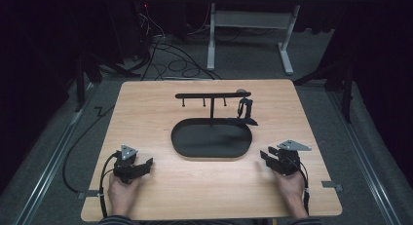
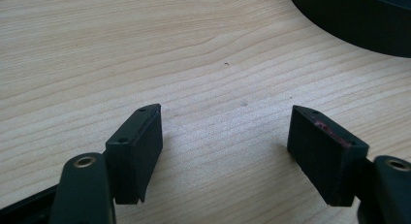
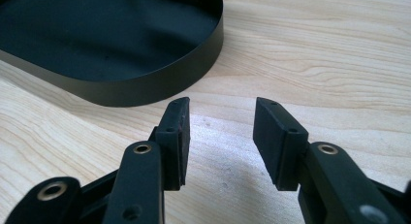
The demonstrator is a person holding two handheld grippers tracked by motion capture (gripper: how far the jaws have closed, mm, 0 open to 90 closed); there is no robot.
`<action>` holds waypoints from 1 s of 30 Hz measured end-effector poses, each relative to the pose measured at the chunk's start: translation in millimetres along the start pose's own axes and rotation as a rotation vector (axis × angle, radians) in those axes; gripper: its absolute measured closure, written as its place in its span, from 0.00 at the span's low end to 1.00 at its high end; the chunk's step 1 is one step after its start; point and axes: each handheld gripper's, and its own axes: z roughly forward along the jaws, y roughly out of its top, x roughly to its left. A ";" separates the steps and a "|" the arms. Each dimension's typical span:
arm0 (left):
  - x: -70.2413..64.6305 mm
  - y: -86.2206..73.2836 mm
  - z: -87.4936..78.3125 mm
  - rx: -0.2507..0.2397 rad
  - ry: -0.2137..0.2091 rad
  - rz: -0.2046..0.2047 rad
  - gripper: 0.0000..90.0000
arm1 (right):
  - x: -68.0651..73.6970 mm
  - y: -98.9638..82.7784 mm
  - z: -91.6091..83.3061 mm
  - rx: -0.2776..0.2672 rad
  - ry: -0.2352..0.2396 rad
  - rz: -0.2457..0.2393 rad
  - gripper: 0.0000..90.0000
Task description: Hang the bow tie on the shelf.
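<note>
The black oval tray (image 1: 212, 140) sits mid-frame, long axis left to right, between 2 empty, open grippers, nearer the right gripper (image 1: 267, 157) than the left gripper (image 1: 144, 164) at lower left.

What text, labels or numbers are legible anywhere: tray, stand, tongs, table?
None: no print reads on the black oval tray, the hook stand, the wooden table, the left tongs or the right tongs.
</note>
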 end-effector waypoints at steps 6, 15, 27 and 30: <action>0.1 -0.1 0.1 -0.002 -0.001 -0.001 0.32 | 1.2 -1.7 3.2 0.010 -0.010 -0.008 0.66; 0.0 -0.1 0.2 -0.003 -0.001 -0.001 0.32 | 2.0 -2.8 5.9 0.021 -0.020 -0.023 0.66; 0.0 0.0 0.0 0.000 0.000 0.000 0.32 | 6.3 -4.6 11.2 0.047 -0.039 -0.050 0.65; 0.0 0.0 0.0 0.000 0.000 -0.001 0.32 | 6.4 -5.0 12.8 0.053 -0.041 -0.059 0.65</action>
